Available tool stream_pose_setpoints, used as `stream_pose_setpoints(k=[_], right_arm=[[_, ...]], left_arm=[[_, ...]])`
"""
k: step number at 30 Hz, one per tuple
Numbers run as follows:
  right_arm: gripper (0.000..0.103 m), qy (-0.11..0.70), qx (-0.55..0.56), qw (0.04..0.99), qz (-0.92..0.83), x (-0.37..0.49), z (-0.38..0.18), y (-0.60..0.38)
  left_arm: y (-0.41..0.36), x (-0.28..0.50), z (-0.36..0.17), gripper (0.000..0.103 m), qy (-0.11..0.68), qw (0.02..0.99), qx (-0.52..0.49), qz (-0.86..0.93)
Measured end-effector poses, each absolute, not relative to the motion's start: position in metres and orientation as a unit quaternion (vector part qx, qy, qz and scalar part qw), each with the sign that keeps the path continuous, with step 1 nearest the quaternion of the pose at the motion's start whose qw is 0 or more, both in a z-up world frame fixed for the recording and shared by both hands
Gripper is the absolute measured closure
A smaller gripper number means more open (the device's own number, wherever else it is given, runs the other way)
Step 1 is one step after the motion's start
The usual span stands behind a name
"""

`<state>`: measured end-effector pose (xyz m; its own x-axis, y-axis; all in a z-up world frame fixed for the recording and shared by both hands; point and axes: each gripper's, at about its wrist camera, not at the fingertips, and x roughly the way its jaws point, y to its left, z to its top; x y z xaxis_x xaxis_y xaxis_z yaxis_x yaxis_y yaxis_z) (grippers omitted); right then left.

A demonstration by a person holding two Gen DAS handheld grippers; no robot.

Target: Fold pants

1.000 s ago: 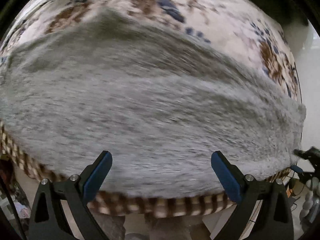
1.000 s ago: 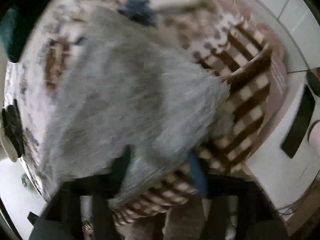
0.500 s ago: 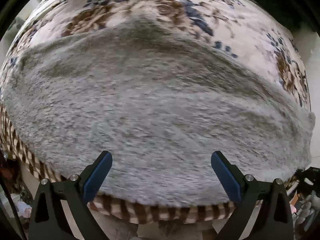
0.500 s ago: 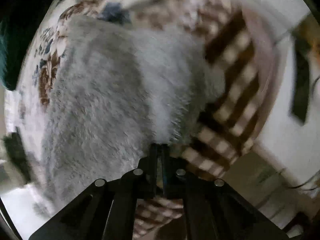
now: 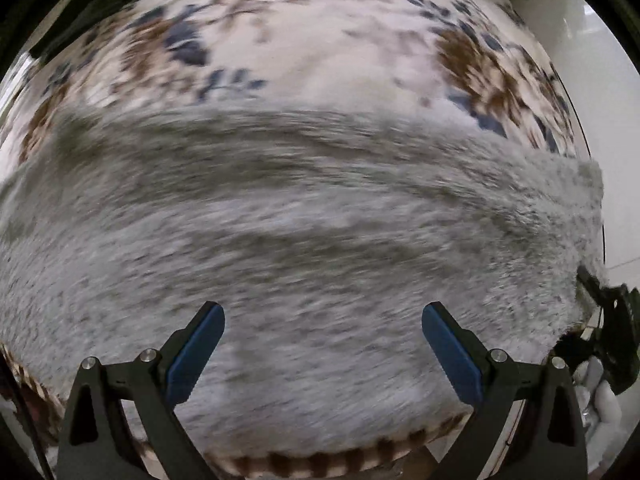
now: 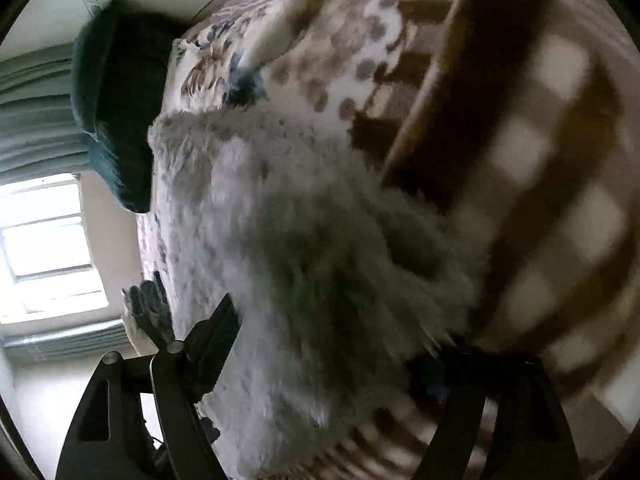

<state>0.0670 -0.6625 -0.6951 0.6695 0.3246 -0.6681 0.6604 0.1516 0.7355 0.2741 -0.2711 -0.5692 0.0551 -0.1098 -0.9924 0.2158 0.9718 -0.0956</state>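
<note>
The grey fluffy pants (image 5: 320,220) lie spread across a floral bedspread (image 5: 320,40). My left gripper (image 5: 322,312) hovers over them pointing straight down, its blue-padded fingers wide open with nothing pinched. In the right wrist view the same pants (image 6: 280,220) bunch up at the bed's corner. My right gripper (image 6: 340,328) is low at that corner and its jaws are opening. The fluffy cloth lies between the fingers, but the pads stand clear of it. The right finger is half hidden behind the fur.
A brown-and-cream checked blanket (image 6: 540,200) hangs over the bed's edge next to the pants. A dark green pillow (image 6: 112,120) lies at the far end, with a bright window (image 6: 48,240) and curtains behind it. White floor (image 5: 600,100) shows beside the bed.
The right gripper, shut at the pants' corner half a second ago, now stands wide and has dropped lower and tilted up toward the room. The left gripper slid across the pants, so more bedspread shows.
</note>
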Motion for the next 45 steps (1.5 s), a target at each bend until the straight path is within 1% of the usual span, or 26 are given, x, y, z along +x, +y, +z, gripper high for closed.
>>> stream_pose_setpoints(k=[2,4,6,8,11,12,13,16,19,22,25,28,31,32,33,35,38,40,45], right_arm=[[0.021,0.32,0.663,0.671,-0.087,0.065,-0.687,-0.666],[0.021,0.28,0.666,0.689,-0.053,0.068,-0.679,-0.669],[0.021,0.3,0.654,0.692,-0.056,0.075,-0.689,-0.67],[0.021,0.308,0.672,0.671,-0.053,0.083,-0.714,-0.672],[0.022,0.301,0.67,0.676,-0.052,0.087,-0.717,-0.674],[0.038,0.301,0.665,0.682,-0.052,0.089,-0.714,-0.674],[0.084,0.305,0.656,0.689,-0.053,0.09,-0.711,-0.672],[0.085,0.331,0.631,0.699,-0.066,0.092,-0.699,-0.667],[0.086,0.333,0.622,0.704,-0.088,0.085,-0.684,-0.671],[0.086,0.333,0.607,0.716,-0.097,0.083,-0.661,-0.667],[0.086,0.344,0.568,0.742,-0.096,0.093,-0.621,-0.652],[0.086,0.355,0.525,0.769,-0.09,0.115,-0.575,-0.626],[0.086,0.375,0.454,0.804,-0.082,0.136,-0.529,-0.584],[0.086,0.386,0.416,0.82,-0.078,0.15,-0.511,-0.561],[0.086,0.393,0.393,0.828,-0.076,0.158,-0.502,-0.546],[0.086,0.41,0.337,0.845,-0.066,0.181,-0.482,-0.496],[0.086,0.439,0.267,0.856,-0.055,0.217,-0.473,-0.416],[0.086,0.459,0.225,0.858,-0.049,0.241,-0.481,-0.362],[0.086,0.514,0.119,0.849,-0.023,0.262,-0.524,-0.193]], left_arm=[[-0.285,0.276,-0.576,0.002,0.683,0.719,0.042,-0.118],[-0.294,0.279,-0.583,0.002,0.687,0.715,0.044,-0.119],[-0.299,0.282,-0.595,0.002,0.693,0.711,0.044,-0.116],[-0.301,0.286,-0.607,0.002,0.697,0.707,0.049,-0.109],[-0.301,0.295,-0.621,0.0,0.705,0.7,0.043,-0.104],[-0.3,0.299,-0.626,0.0,0.709,0.696,0.034,-0.103],[-0.298,0.303,-0.632,0.0,0.714,0.692,0.027,-0.101],[-0.297,0.316,-0.647,0.0,0.728,0.678,0.021,-0.095],[-0.3,0.327,-0.644,0.0,0.745,0.66,0.022,-0.098],[-0.294,0.335,-0.611,0.0,0.721,0.684,-0.012,-0.105],[-0.272,0.332,-0.571,0.0,0.692,0.715,-0.011,-0.096],[-0.238,0.331,-0.543,0.0,0.678,0.73,-0.024,-0.079],[-0.194,0.313,-0.526,0.0,0.672,0.737,-0.043,-0.056],[-0.173,0.313,-0.52,0.0,0.67,0.739,-0.053,-0.046],[-0.157,0.301,-0.518,0.0,0.669,0.74,-0.058,-0.038],[-0.119,0.301,-0.51,0.0,0.663,0.745,-0.076,-0.02],[-0.059,0.289,-0.499,0.0,0.654,0.75,-0.096,0.004],[-0.027,0.29,-0.497,0.0,0.652,0.752,-0.1,0.019],[0.064,0.289,-0.486,0.0,0.639,0.758,-0.113,0.063]])
